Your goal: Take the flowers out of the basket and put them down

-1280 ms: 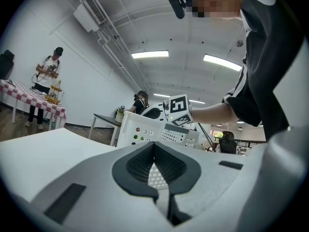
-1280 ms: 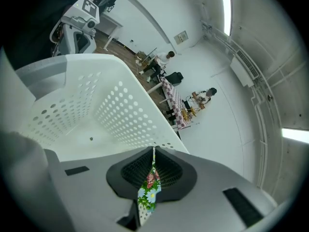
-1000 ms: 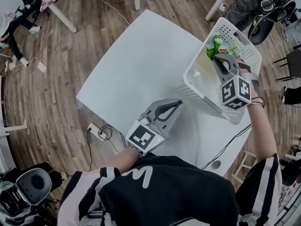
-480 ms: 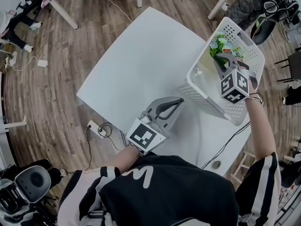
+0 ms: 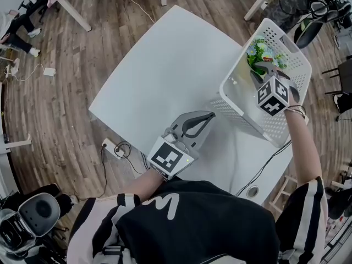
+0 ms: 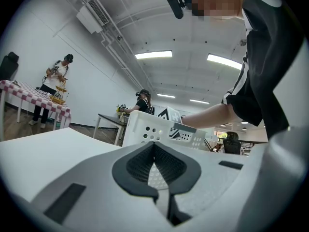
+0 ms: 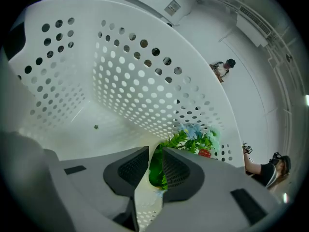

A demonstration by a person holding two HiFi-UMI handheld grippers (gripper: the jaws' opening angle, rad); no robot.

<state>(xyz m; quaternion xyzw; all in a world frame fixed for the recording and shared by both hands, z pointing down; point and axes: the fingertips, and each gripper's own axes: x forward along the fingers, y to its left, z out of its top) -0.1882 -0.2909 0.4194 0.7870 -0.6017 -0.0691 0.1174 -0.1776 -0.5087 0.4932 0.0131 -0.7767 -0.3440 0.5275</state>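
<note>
- Flowers point(image 5: 257, 52) point(image 7: 195, 138): artificial bunch with green leaves and pale blue, yellow and red bits, lying in the far corner of the white perforated laundry basket point(image 5: 242, 120) point(image 7: 120, 71).
- Basket sits on the right side of the white table point(image 5: 165, 65) point(image 6: 38, 149), close to the right edge.
- Right gripper point(image 5: 259, 70) point(image 7: 155, 150) reaches down inside the basket, at the near side of the bunch.
- Its fingers are drawn in to a narrow gap and pinch green leaves of the flowers. The blooms stick out beyond the tips against the basket wall.
- Left gripper point(image 5: 210, 116) point(image 6: 154, 143) is low over the table near the front edge, pointing toward the basket and well apart from it.
- Its fingers are pressed together with nothing between them.
- Basket floor is otherwise bare apart from one small dark speck.
- A power strip point(image 5: 111, 148) with cable lies on the wooden floor left of the table.
</note>
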